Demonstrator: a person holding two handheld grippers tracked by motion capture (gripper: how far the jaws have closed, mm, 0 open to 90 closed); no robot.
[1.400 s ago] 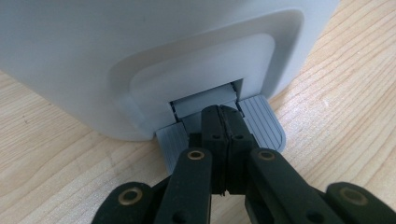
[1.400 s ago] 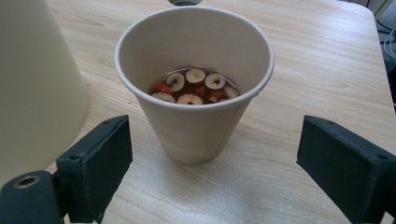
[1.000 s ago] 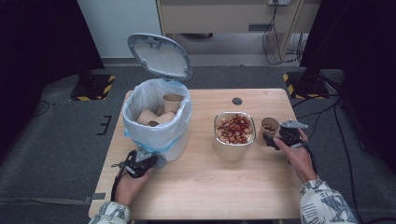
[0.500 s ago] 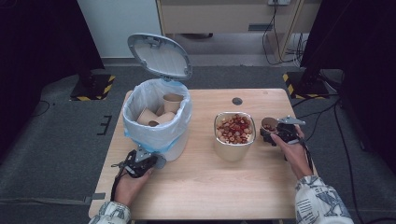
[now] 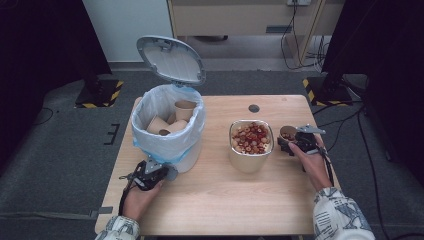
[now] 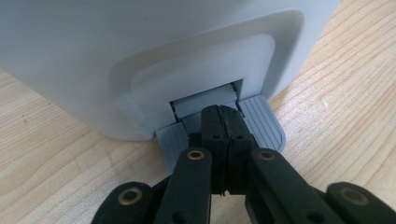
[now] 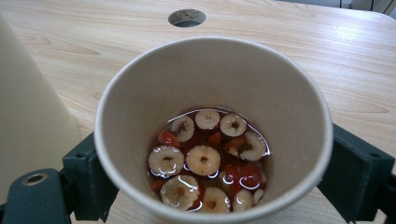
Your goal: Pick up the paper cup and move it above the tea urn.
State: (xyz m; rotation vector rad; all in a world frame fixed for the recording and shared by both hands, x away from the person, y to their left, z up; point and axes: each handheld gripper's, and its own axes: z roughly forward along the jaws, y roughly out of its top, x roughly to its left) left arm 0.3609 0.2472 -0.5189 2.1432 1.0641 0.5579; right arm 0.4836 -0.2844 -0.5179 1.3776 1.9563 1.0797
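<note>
The bench [image 5: 220, 205] was made of pale wood. On its left side stood a white bin [image 5: 172, 135] with a blue bag inside and its lid [image 5: 172, 59] tipped up. Empty paper cups lay in the bag. The left claw [image 6: 218, 122] was pressed tight together, with nothing between its jaws. Its tip pushed down on the grey pedal [image 6: 261, 123] at the foot of the bin, and that looked like what kept the lid up.

Near the middle stood a big tub [image 5: 251, 145] full of red and pale fruit slices. Just to the right of it, near the bench edge, was a small paper cup [image 7: 212, 126]. The right claw [image 5: 294, 142] had just been closing, and now its jaws pinched the cup on both sides. The cup stood upright, with fruit slices in a little water at the bottom.

The step in hand seemed to be gripping the cup. Next, the cup would likely need lifting slowly and kept level, so nothing spilled.
</note>
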